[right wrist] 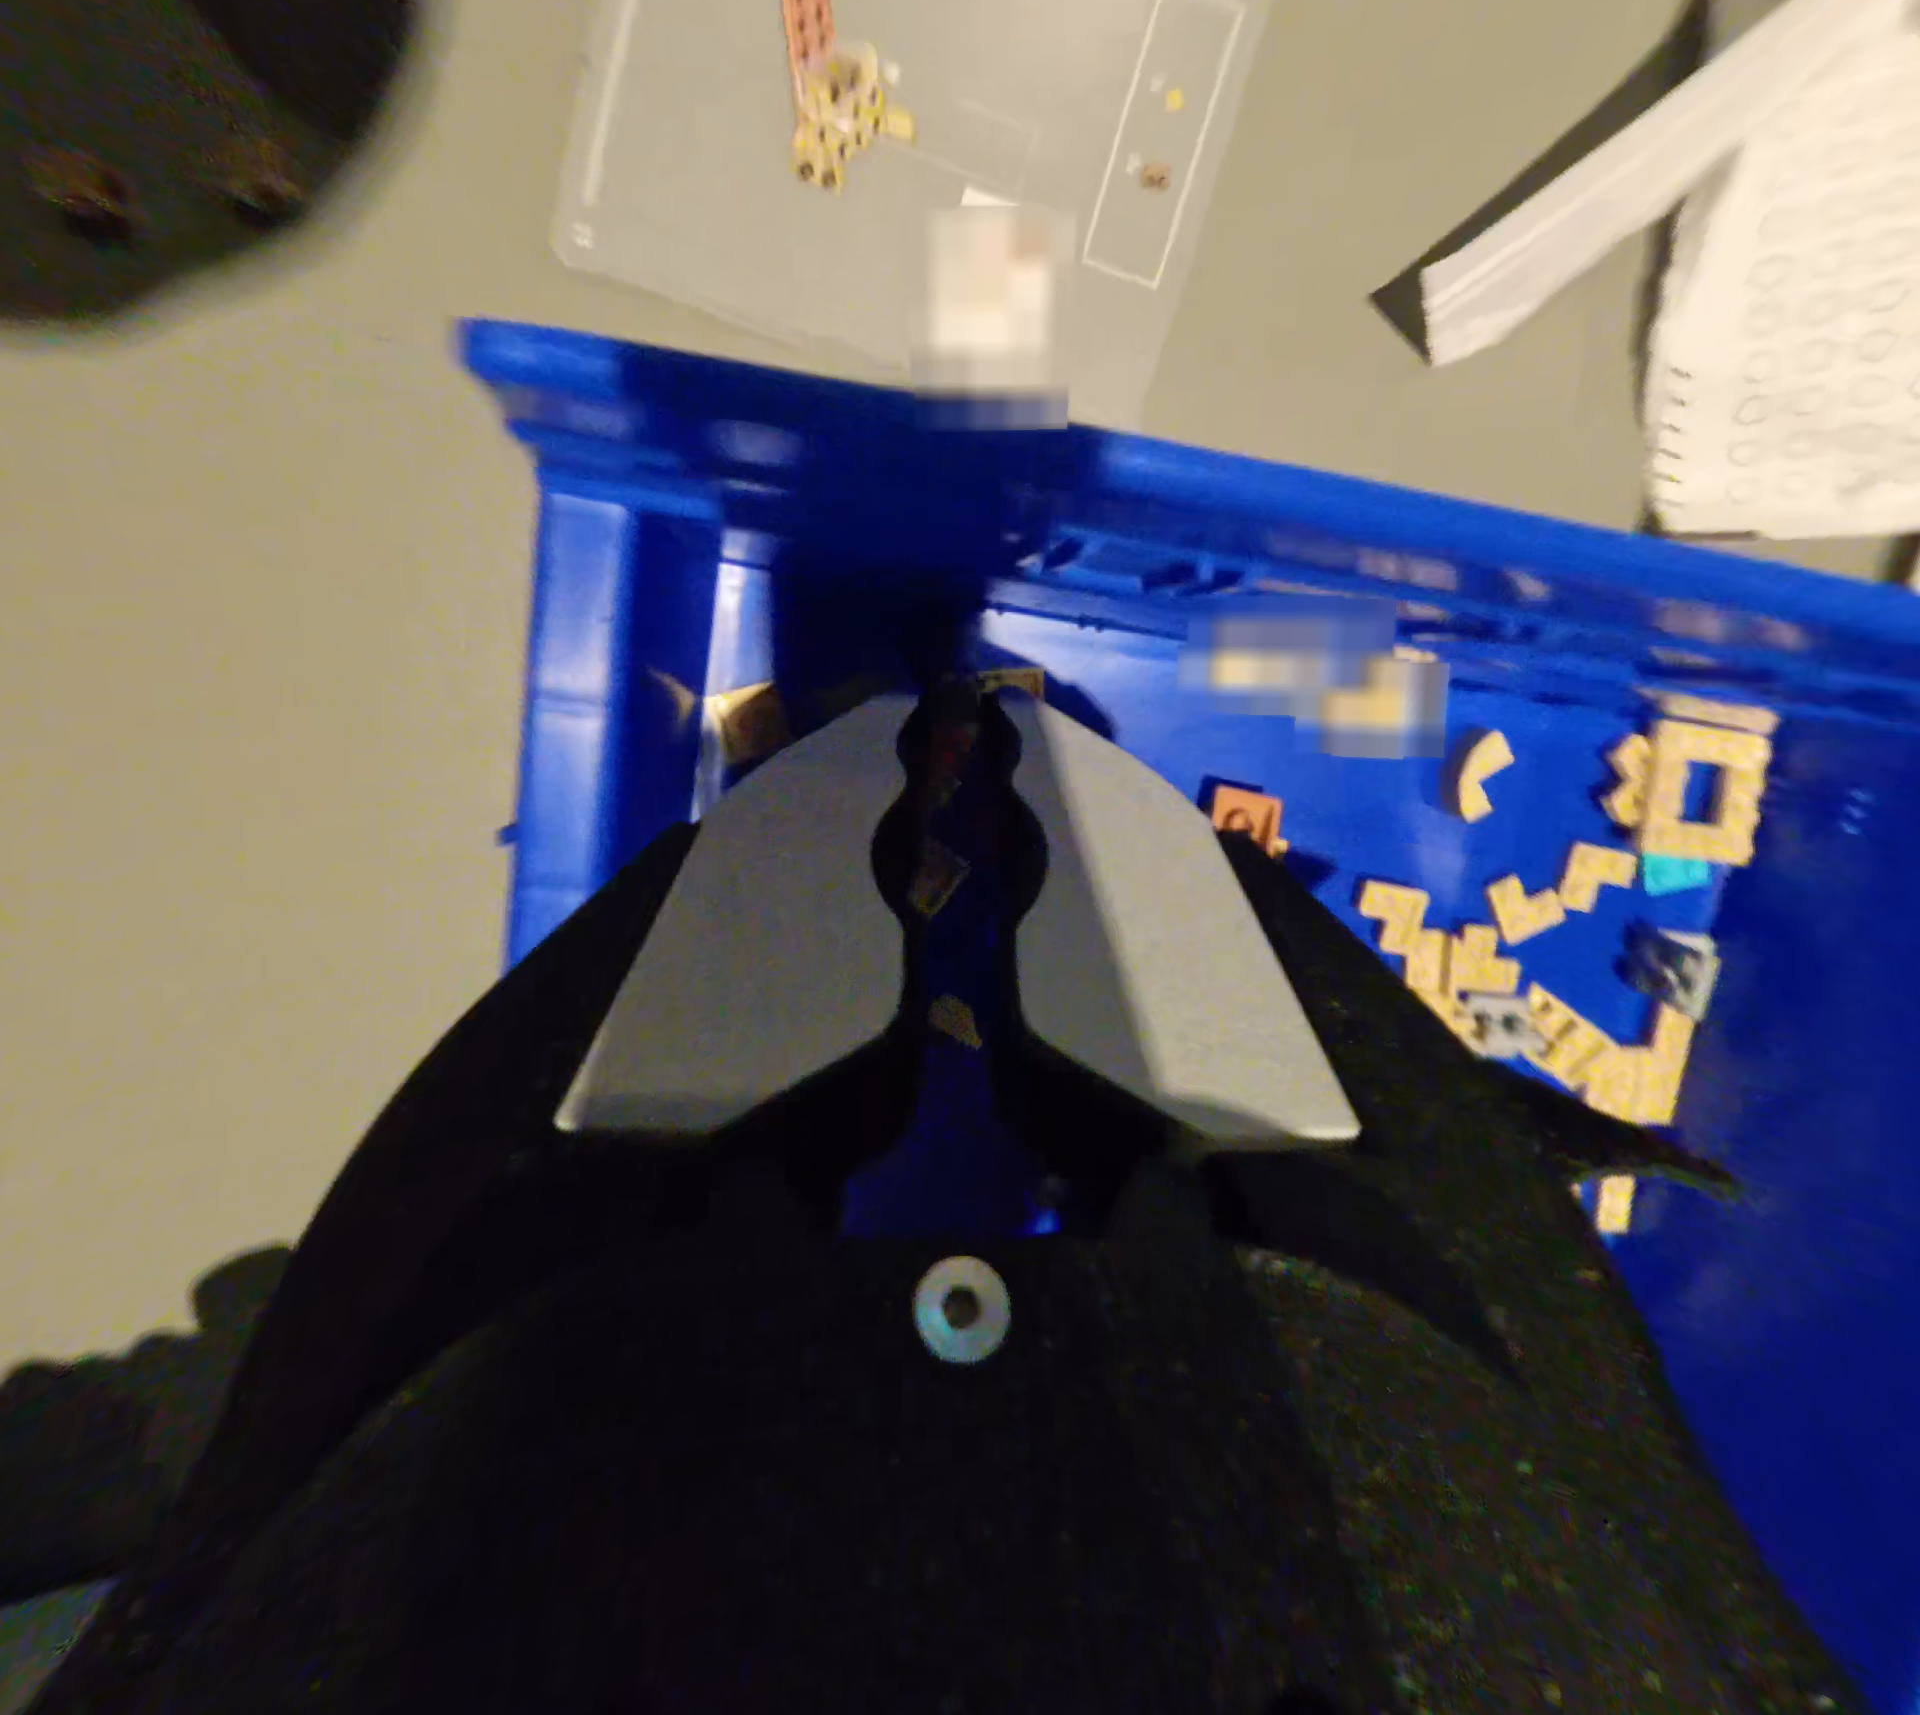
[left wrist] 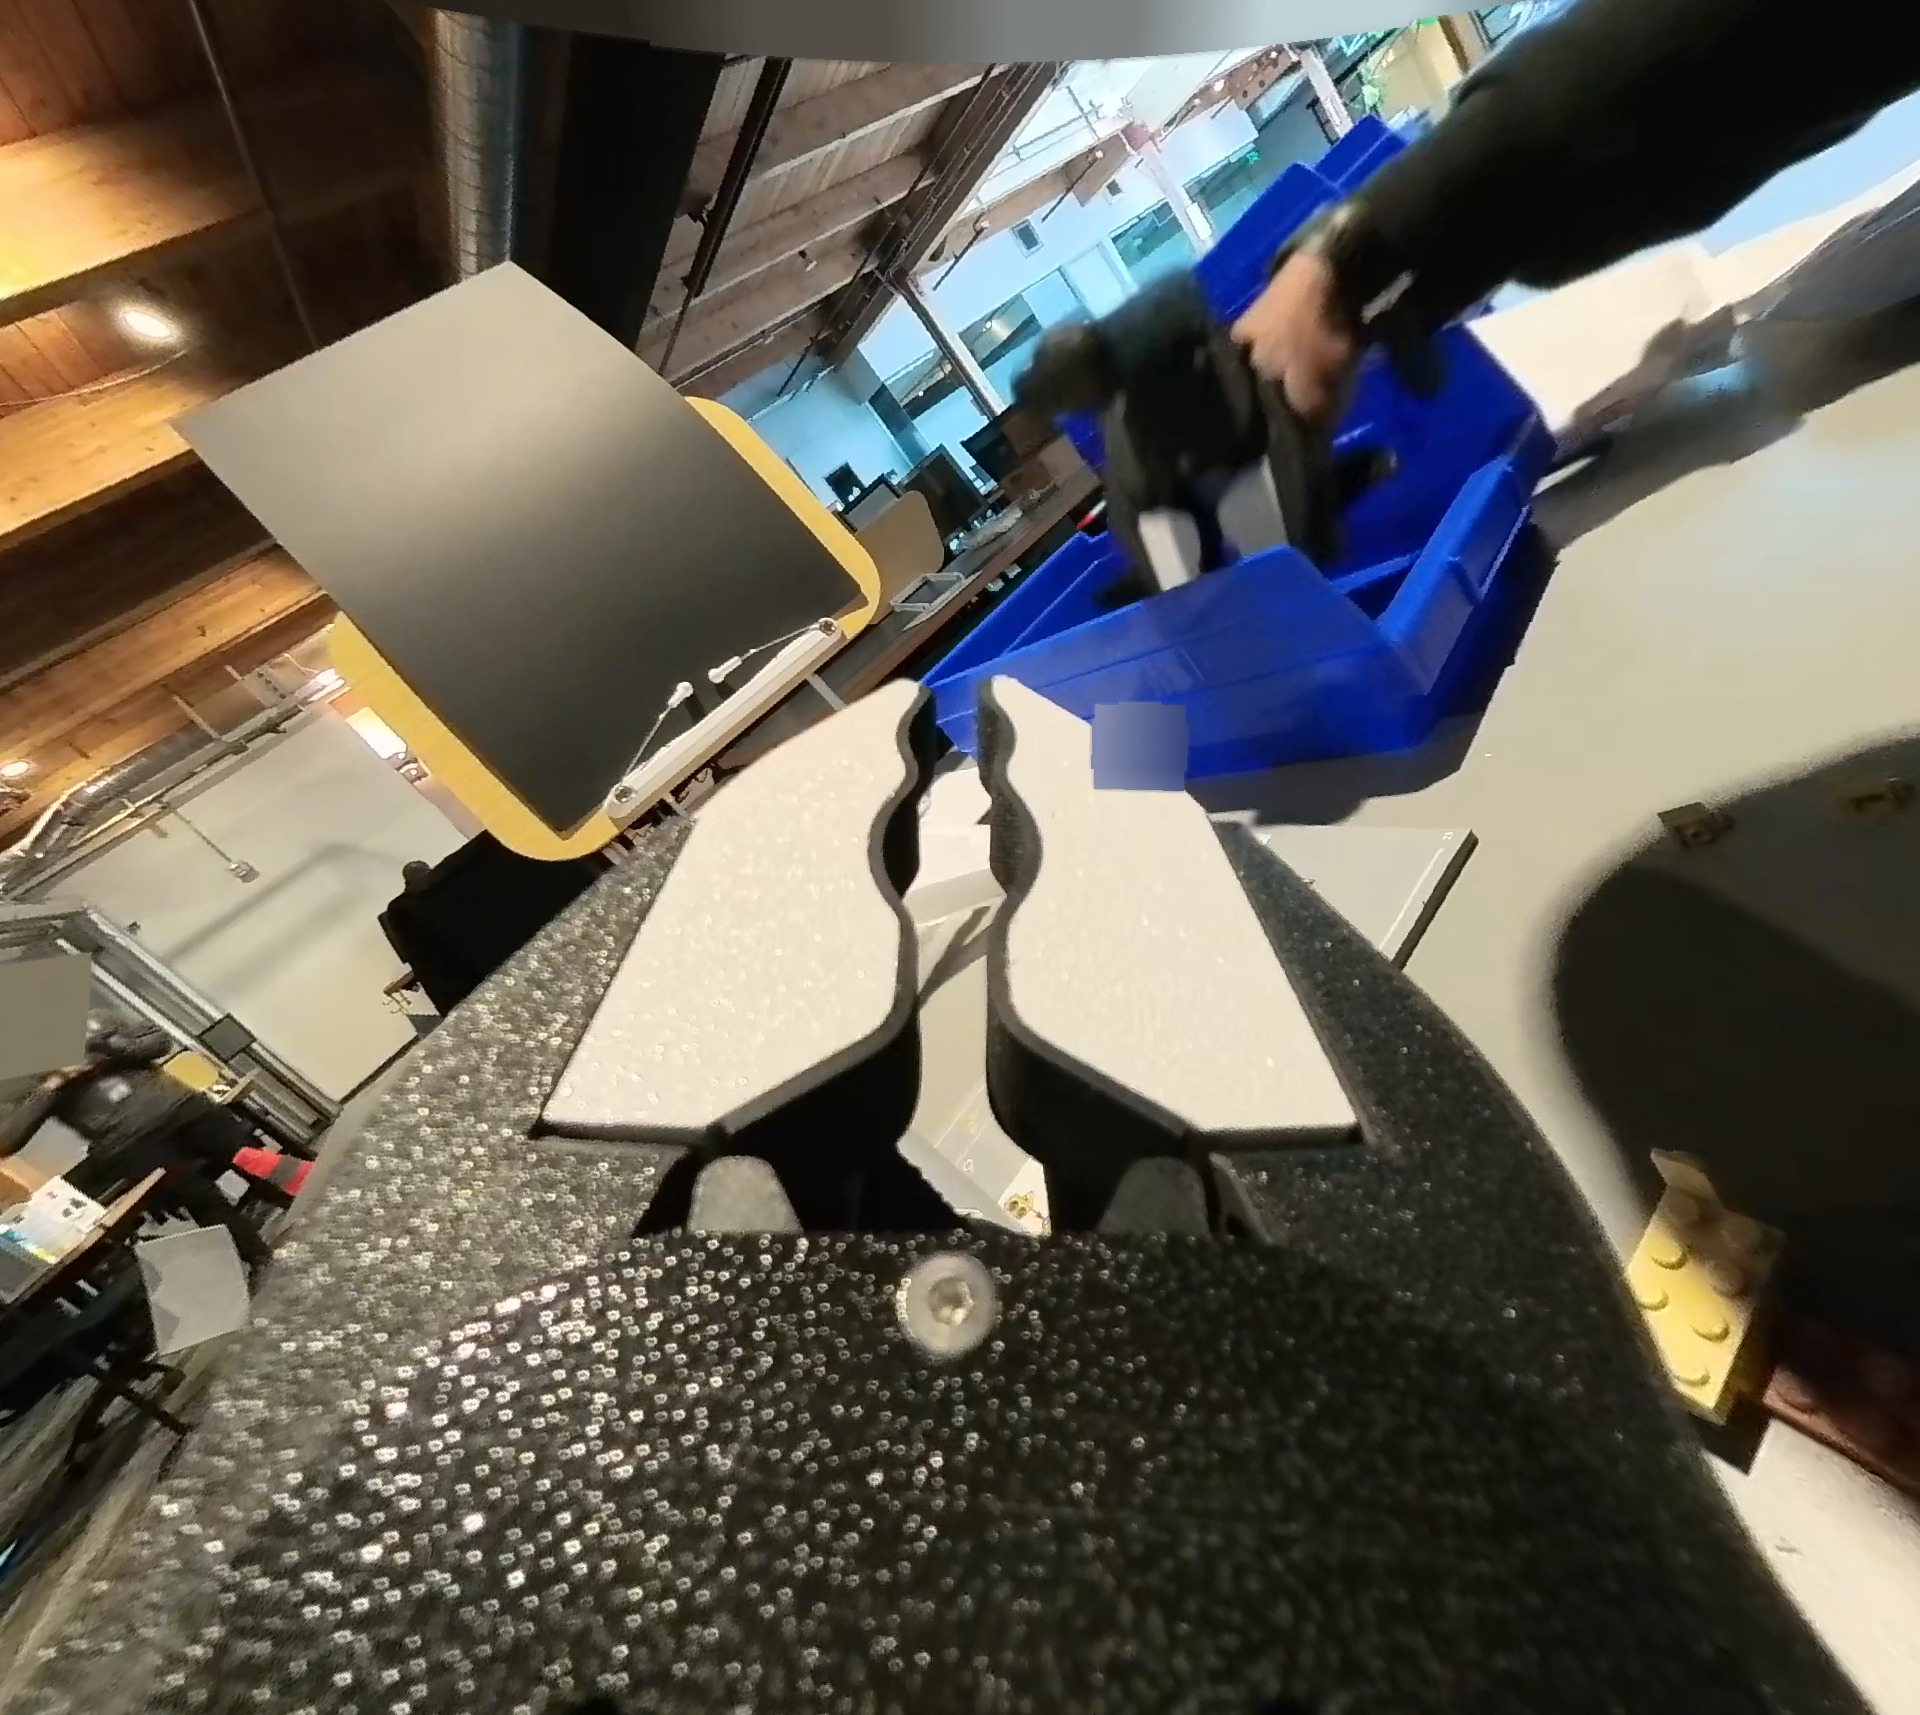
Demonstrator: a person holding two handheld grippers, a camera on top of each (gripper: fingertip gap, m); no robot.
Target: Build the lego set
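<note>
Picking step: right tool (right wrist: 961, 709), nearly closed at frame centre inside the blue bin (right wrist: 1558, 543) of bricks (right wrist: 1475, 959), grip unclear; left tool (left wrist: 951, 709) slightly open, empty; next, carry a brick to the build.

Left gripper (left wrist: 951, 709) is tilted up, its grey fingers (left wrist: 748, 917) nearly together with just a slim gap at the tips and nothing between them. Over to the right gripper (right wrist: 961, 709): angled downward, its fingers (right wrist: 748, 917) drawn close at the tips, though blur hides whether anything is pinched there. From the left wrist view that right gripper (left wrist: 1205, 460) shows farther off, blurred, gripped by a hand (left wrist: 1294, 335) in a dark sleeve (left wrist: 1621, 148), arm stretched forward.
</note>
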